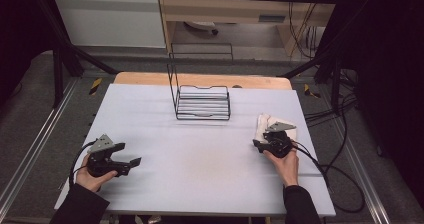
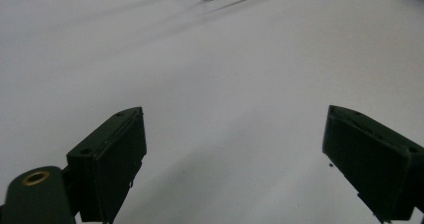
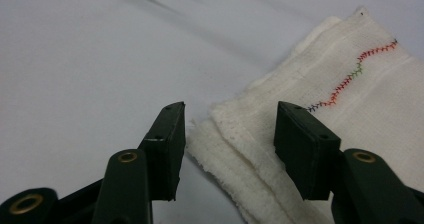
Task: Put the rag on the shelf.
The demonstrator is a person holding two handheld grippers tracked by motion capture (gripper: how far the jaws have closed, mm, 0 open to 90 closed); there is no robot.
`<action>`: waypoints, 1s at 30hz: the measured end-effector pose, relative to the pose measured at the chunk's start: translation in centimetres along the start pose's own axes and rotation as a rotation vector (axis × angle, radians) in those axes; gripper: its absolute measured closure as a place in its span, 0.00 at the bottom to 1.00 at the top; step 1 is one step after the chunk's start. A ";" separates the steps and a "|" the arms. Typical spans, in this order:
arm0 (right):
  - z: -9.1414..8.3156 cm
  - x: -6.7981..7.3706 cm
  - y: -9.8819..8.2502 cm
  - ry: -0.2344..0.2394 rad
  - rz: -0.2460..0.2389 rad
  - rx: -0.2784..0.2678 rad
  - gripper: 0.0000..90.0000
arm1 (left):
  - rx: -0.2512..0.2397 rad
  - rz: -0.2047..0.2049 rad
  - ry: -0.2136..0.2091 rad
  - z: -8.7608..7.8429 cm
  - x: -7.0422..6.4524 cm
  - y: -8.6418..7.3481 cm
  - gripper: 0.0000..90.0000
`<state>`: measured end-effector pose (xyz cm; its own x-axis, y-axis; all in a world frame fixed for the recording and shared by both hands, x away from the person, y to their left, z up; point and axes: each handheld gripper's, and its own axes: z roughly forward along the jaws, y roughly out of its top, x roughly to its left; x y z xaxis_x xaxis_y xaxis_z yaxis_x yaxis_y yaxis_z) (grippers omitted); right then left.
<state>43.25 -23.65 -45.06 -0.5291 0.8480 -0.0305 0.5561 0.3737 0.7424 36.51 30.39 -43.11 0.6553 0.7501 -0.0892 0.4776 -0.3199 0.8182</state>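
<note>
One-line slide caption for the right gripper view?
Right gripper astride the corner of a folded white cloth, fingers not yet pressing it.

White table top (image 1: 200, 159) on a wooden board (image 1: 150, 79), grey floor (image 1: 30, 114) all around, metal rails (image 1: 35, 134) at 9 and 3 o'clock, wooden shelving (image 1: 225, 9) and a white panel (image 1: 110, 19) at 12 o'clock, black cables (image 1: 340, 114) at 3 o'clock, dim light at the edges.
</note>
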 end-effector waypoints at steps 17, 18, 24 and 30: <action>0.2 0.1 -0.2 -0.098 -0.092 0.011 0.83 | 0.003 -0.004 -0.002 0.0 0.0 0.0 0.12; 0.2 0.0 -0.1 -0.098 -0.083 0.013 0.84 | 0.002 -0.004 -0.002 0.0 0.0 0.0 0.12; 0.0 -0.2 0.0 -0.088 -0.045 0.010 0.87 | 0.004 -0.005 -0.002 0.0 0.0 0.0 0.12; -0.9 -0.2 0.2 -0.065 -0.023 -0.016 0.87 | 0.004 -0.006 -0.002 0.0 0.0 0.0 0.13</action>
<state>42.88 -24.11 -44.27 -0.4987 0.8620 -0.0912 0.5336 0.3882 0.7514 36.52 30.41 -43.15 0.6536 0.7508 -0.0953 0.4842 -0.3180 0.8151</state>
